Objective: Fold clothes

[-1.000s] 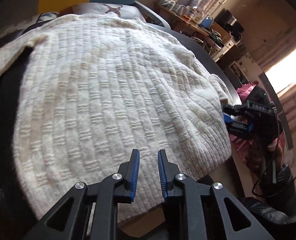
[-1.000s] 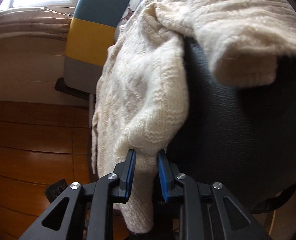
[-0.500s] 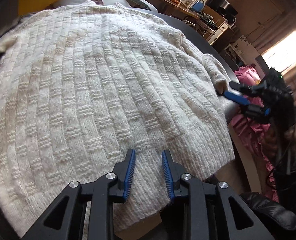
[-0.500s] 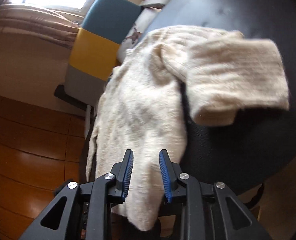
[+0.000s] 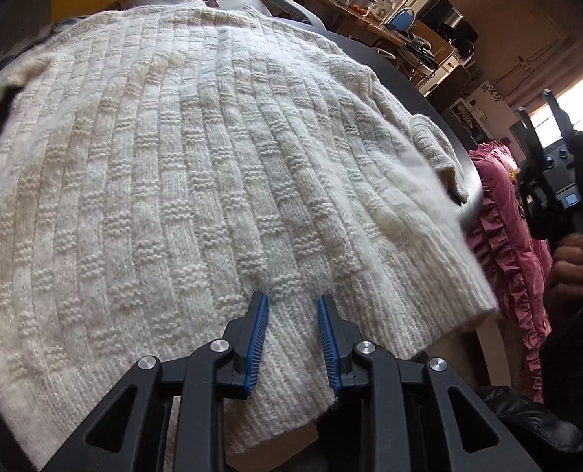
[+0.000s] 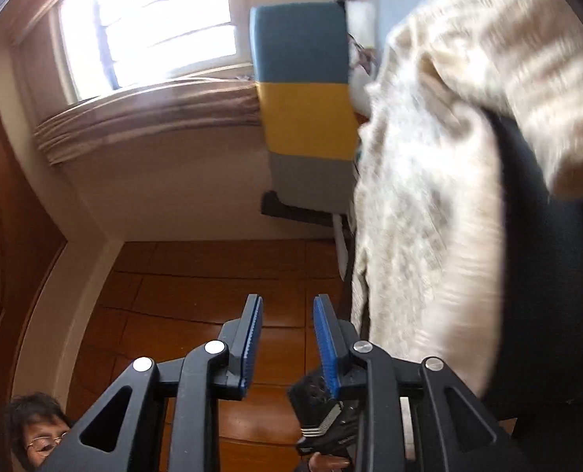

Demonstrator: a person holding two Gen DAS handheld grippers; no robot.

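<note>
The cream knitted sweater [image 5: 220, 181] lies spread over the dark round surface [image 5: 474, 192], and the left tool [image 5: 292, 332] stands right over its ribbed hem: the knit runs away from that tool toward twelve o'clock, with the ribs of the hem passing under and between the blue pads [image 5: 256, 334]. The jaws stand a little apart and I see no pinch in the cloth, so I read this tool as released, resting at the hem rather than gripping it. The right tool [image 6: 287, 338] is the farther one; in its own view the sweater hangs off the edge of the surface at about two o'clock, clear of the pads, which are parted with only the wooden floor [image 6: 197, 275] behind the gap, so it is released and holds nothing. From the left view that tool sits out at three o'clock, off the surface's rim, carried by a hand [image 5: 570, 263]. The garment's long axis runs from the hem near the left tool toward the far neckline, with a sleeve [image 5: 436, 153] lying along the right edge. The knit looks thick and soft, in a basket-weave pattern, lying fairly flat with little wrinkling. Judging by this, the left hand is better placed to take the hem next.
</note>
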